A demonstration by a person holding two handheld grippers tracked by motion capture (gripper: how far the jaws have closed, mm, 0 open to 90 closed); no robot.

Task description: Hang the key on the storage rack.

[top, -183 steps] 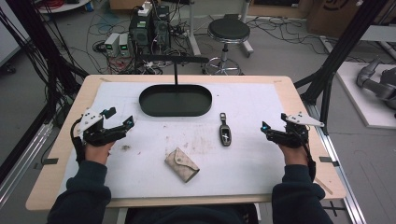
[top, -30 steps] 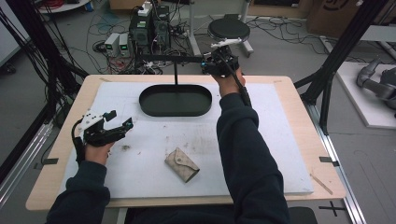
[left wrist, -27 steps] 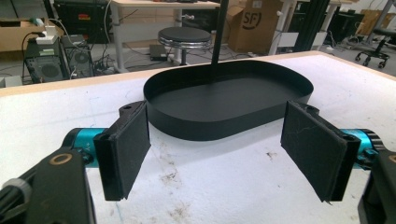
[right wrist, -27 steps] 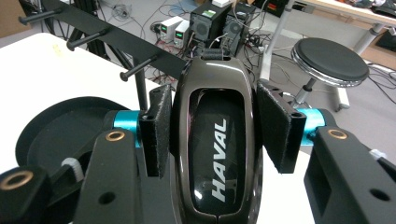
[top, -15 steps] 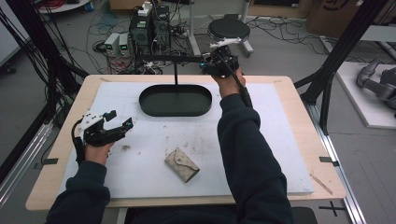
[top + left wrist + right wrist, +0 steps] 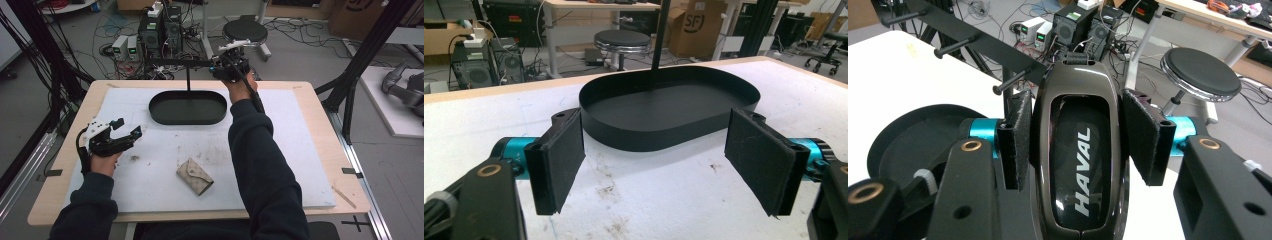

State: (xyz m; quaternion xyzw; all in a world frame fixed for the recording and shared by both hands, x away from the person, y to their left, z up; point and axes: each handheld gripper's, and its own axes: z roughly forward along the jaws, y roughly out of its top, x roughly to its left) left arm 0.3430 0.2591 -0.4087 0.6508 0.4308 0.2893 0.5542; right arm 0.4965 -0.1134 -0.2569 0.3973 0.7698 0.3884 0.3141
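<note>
Now the right gripper (image 6: 1075, 145) is clamped on a glossy dark-brown "HAVAL" car key fob (image 6: 1079, 150), fob upright between its pads, held by the black peg rack (image 6: 968, 40) behind the black oval tray (image 6: 187, 107). Left gripper (image 6: 656, 160) gapes wide, nothing in it, near the tray.

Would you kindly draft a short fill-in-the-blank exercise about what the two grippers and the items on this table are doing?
1. The right gripper is shut on a glossy dark car key fob lettered ____.
2. The left gripper has its jaws ____ with nothing between them.
3. The black oval tray has a thin ____ rising from it.
4. The beige leather key pouch lies on the ____ mat.

Missing words: HAVAL; open; post; white
</note>
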